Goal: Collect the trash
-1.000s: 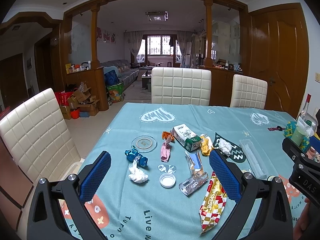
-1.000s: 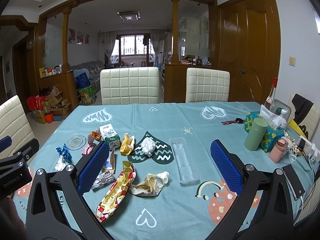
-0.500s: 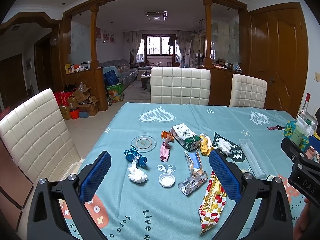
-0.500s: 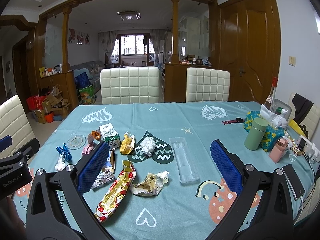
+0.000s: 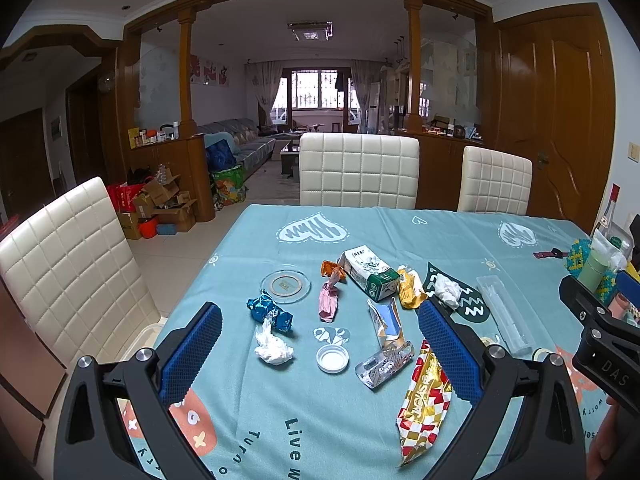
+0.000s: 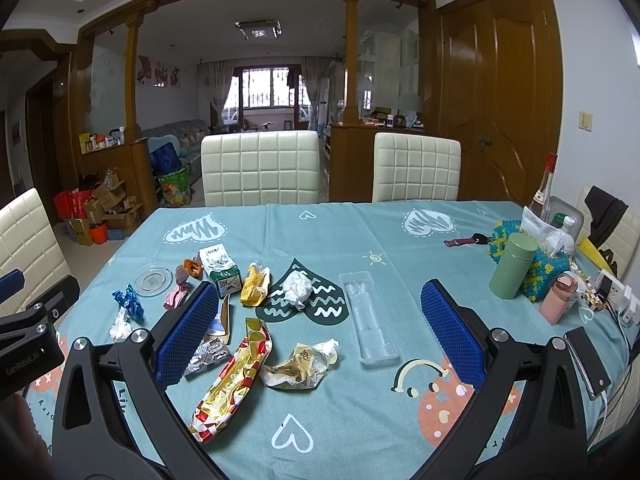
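Observation:
Trash lies scattered on the teal tablecloth (image 5: 280,420): a white crumpled tissue (image 5: 273,347), a blue foil wrapper (image 5: 267,311), a pink wrapper (image 5: 328,304), a white cap (image 5: 332,359), a milk carton (image 5: 370,274), a silver blister pack (image 5: 384,364) and a red-gold wrapper (image 5: 424,396). My left gripper (image 5: 318,350) is open and empty, held above the cap. My right gripper (image 6: 318,334) is open and empty above a crumpled yellow-white wrapper (image 6: 302,364), a clear plastic tray (image 6: 368,326) and the red-gold wrapper (image 6: 234,380).
A glass coaster (image 5: 285,285) sits left of the carton. A green flask (image 6: 512,266), a pink cup (image 6: 560,298), a tissue box, a bottle and a phone (image 6: 588,362) crowd the table's right edge. White chairs (image 6: 260,172) stand around the table.
Both grippers stay open and almost still; the left wrist view has shifted very slightly.

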Tool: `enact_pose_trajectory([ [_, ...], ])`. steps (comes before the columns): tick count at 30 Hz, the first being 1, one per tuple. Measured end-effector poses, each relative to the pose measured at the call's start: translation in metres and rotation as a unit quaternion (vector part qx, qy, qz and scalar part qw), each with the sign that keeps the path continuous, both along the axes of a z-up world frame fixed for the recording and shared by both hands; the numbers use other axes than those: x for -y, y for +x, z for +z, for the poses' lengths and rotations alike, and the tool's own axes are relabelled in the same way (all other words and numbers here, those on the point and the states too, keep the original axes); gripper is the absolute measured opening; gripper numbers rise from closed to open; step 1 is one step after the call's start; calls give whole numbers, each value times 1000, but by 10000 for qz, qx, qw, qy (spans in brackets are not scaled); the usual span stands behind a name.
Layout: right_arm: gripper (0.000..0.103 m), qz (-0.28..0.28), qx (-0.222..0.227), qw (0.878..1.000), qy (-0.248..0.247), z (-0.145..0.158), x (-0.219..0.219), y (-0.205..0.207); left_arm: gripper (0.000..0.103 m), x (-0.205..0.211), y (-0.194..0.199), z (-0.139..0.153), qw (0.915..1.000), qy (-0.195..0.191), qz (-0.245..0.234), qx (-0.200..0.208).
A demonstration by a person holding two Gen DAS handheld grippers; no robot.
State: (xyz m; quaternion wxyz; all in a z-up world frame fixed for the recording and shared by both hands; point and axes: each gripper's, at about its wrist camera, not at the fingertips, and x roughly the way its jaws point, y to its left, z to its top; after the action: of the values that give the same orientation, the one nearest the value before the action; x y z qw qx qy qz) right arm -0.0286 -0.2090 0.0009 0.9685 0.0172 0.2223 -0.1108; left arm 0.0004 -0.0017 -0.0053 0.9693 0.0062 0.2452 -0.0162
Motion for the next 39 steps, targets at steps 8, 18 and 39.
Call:
enact_pose_trajectory([
  [8,100,46,-155,9999,22,-8,-3,4,96,-5,4,-9,9999,8,71,-155],
  [18,100,106,-295,9995,16,-14,-12,6,96,-14,2,-14,9995,36,51,-311],
  [39,100,773,-1856,9781,531,-94,-40,49,96,-68,27,-80,9906,322,356,-1282],
])
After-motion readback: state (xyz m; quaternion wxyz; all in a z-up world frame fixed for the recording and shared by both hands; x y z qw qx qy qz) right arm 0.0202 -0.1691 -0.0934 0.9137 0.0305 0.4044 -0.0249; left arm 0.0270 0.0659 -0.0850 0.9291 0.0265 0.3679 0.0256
